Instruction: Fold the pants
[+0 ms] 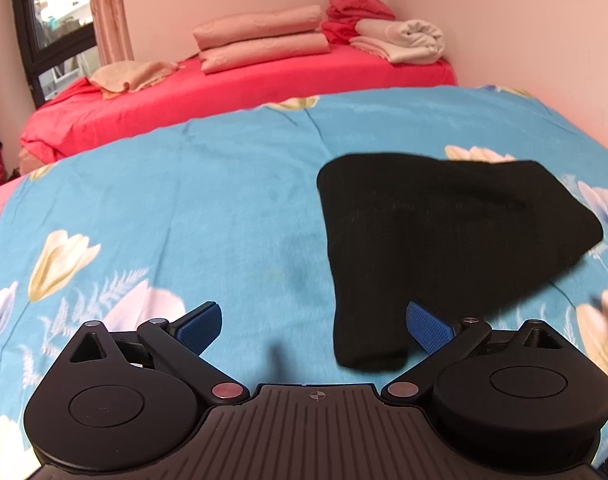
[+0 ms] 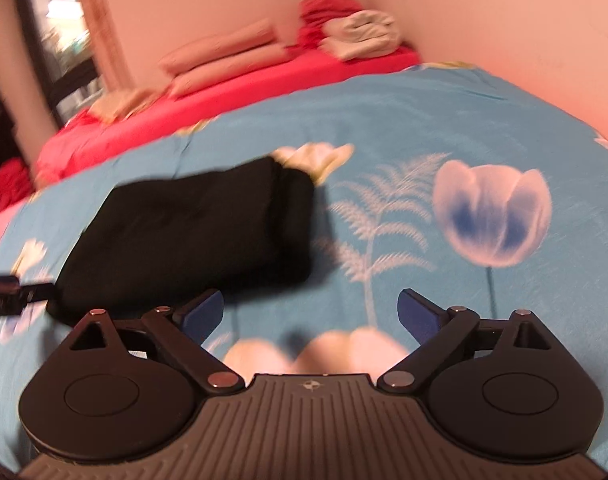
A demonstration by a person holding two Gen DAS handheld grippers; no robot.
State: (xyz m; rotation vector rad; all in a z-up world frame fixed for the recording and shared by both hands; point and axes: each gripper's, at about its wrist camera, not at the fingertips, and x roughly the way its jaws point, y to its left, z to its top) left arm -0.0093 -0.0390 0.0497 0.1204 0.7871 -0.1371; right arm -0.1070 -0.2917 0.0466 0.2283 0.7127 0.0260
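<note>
Left wrist view: the left gripper [image 1: 309,322] hangs with jaws spread wide, nothing between them, over the blue floral bedspread [image 1: 184,200]. The black pants [image 1: 443,236] lie folded just ahead, right of centre, their near end touching the right pad.

Right wrist view, blurred: the right gripper [image 2: 309,314] gapes empty; the pants [image 2: 200,232] sit ahead-left on the bedspread [image 2: 403,120].

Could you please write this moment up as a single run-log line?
pants: black, folded compact on blue floral bedspread | left gripper: jaws open, empty | right gripper: jaws open, empty, beside pants
</note>
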